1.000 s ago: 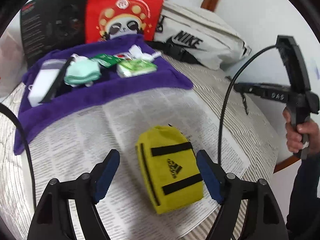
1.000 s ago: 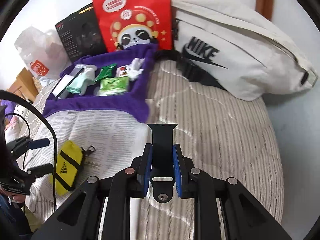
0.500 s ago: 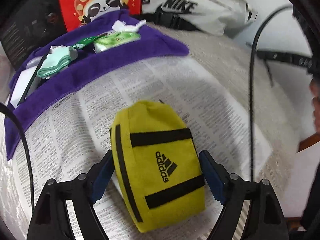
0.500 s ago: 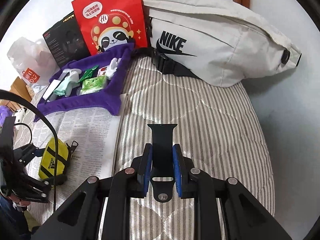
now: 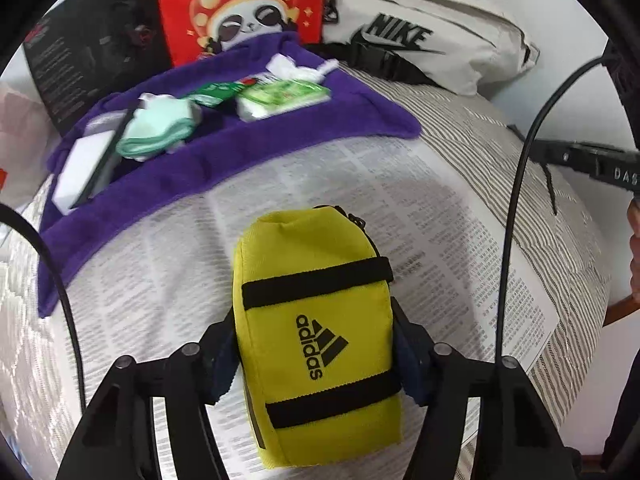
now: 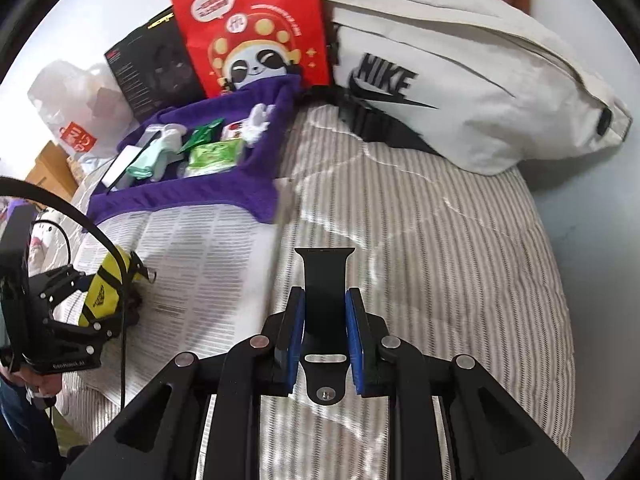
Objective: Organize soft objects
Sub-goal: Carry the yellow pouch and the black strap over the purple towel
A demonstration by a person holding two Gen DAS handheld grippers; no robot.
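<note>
Left wrist view: we see our left tongs [image 5: 316,364] squeezing the yellow pouch [image 5: 316,340] from both sides, at 6 o'clock in the picture. The pouch sits on a newspaper [image 5: 360,200] spread over the striped bed [image 5: 500,152]. At 11 o'clock lies the purple tray [image 5: 224,152], made of soft cloth, with a mint green cloth [image 5: 160,130] and a green packet [image 5: 280,96] inside. Behind the tray stands a red panda bag [image 5: 240,4], and at 1 o'clock rests a white Nike bag [image 5: 440,36].

In the right wrist view, our right tongs [image 6: 325,328] are pinched tight on a black strap [image 6: 325,280], which sticks up between the blue pads [image 6: 294,336]. They hang over the striped bed. We see the yellow pouch at 9 o'clock, held in the left tongs.
</note>
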